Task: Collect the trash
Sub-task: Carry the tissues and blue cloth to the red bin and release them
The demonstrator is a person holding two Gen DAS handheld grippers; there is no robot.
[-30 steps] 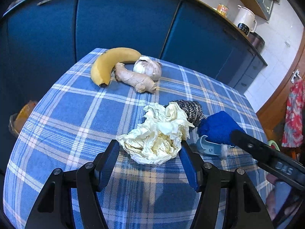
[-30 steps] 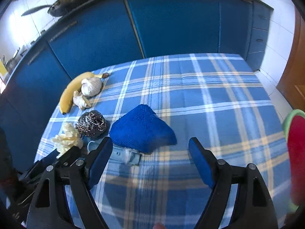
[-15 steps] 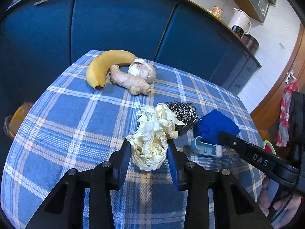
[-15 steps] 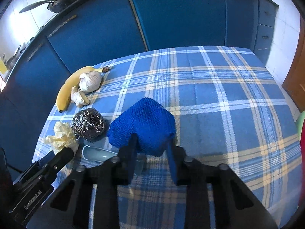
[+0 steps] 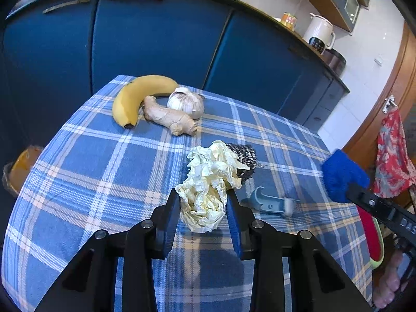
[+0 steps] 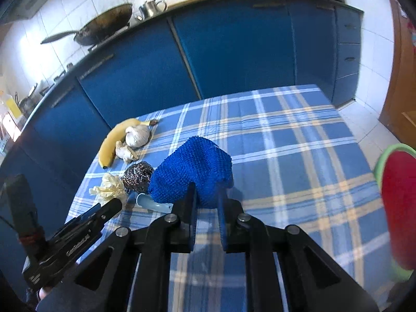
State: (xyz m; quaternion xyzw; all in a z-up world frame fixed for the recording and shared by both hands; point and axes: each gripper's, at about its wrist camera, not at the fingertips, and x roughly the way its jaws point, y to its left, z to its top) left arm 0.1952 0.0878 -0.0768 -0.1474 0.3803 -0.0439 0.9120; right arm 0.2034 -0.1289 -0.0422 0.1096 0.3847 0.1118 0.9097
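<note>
My left gripper (image 5: 203,208) is shut on a crumpled pale-yellow paper wad (image 5: 209,187) just above the blue plaid tablecloth (image 5: 85,161); the wad also shows in the right wrist view (image 6: 110,188). My right gripper (image 6: 206,197) is shut on a blue knitted cloth (image 6: 193,173) and holds it lifted off the table; the cloth also shows at the right of the left wrist view (image 5: 342,175). A steel scourer (image 5: 243,156) lies behind the wad. A light-blue plastic piece (image 5: 269,201) lies on the cloth to the right of the wad.
A banana (image 5: 139,96), a ginger root (image 5: 169,117) and a garlic bulb (image 5: 186,101) lie at the table's far left corner. Blue kitchen cabinets (image 5: 156,41) stand behind the table. A red and green rimmed object (image 6: 397,208) sits off the table's right edge.
Both grippers closed: the left on the paper wad, the right on the blue cloth. The right gripper then lifted the cloth off the table, and the left raised the wad slightly.
</note>
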